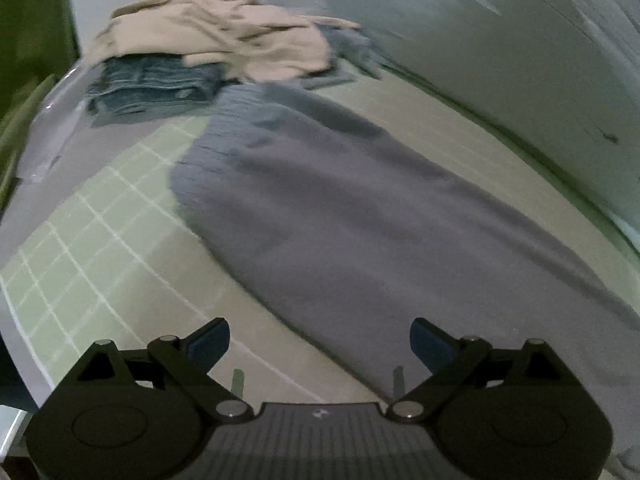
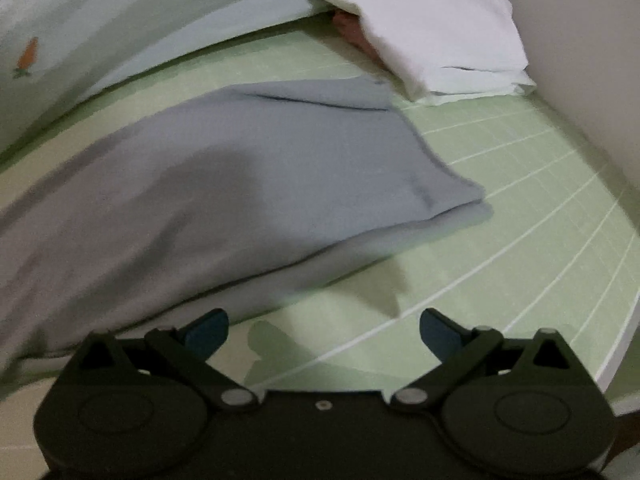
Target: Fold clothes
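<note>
The grey garment (image 1: 340, 216) was spread flat along the green gridded sheet (image 1: 100, 232), just short of the pillow (image 2: 432, 28). Both the left gripper (image 1: 320, 344) and right gripper (image 2: 324, 332) were held spread, gripping nothing. A single layer might be pinched, so the fold could be skewed.

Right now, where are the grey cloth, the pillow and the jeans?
grey cloth (image 1: 340, 216): left wrist view, middle of the flat part.
pillow (image 2: 432, 36): right wrist view, its white top.
jeans (image 1: 156, 84): left wrist view, folded edges.

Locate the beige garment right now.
In the left wrist view the beige garment sits far, upper left, crumpled on top of the folded jeans stack, beyond the far end of the grey garment spread on the green sheet.
</note>
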{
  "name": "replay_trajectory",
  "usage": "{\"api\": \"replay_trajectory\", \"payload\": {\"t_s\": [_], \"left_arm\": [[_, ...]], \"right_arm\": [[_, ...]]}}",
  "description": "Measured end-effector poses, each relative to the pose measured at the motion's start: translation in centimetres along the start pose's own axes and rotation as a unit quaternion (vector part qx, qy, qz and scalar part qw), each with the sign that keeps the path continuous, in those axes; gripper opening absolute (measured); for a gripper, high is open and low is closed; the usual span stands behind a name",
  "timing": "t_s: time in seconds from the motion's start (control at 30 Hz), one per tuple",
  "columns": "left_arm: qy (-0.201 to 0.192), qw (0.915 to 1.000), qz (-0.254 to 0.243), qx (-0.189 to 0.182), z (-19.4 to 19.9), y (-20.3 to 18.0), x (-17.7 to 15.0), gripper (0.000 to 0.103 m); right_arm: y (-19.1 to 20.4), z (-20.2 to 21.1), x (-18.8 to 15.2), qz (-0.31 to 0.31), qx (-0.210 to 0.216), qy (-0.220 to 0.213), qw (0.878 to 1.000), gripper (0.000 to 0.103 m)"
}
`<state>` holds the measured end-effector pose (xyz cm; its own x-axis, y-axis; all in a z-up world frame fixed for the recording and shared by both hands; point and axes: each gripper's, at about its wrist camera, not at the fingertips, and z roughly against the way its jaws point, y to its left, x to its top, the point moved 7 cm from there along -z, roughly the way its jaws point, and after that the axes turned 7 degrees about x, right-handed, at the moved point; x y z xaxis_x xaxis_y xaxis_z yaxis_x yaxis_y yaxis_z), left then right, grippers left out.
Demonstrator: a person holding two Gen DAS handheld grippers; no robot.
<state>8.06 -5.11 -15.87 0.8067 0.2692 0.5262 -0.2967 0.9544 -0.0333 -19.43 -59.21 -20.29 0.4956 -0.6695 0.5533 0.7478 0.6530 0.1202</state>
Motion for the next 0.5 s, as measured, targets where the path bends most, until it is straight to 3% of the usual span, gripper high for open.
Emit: {"api": "replay_trajectory", "payload": {"t_s": [0.27,0.5], "left_arm": [[0.009,0.9997,0.024,0.003,-4.6,5.8,3.7,0.098],[0.009,1.0,0.002,-0.003,-8.7,7.8,6.8,0.098]], "right_arm": [[8.5,0.8,-3.2,-0.012,0.025,0.006,1.0,0.103],[13.2,2.2,-5.3,0.017,0.004,0.02,1.0,0.103]]}}
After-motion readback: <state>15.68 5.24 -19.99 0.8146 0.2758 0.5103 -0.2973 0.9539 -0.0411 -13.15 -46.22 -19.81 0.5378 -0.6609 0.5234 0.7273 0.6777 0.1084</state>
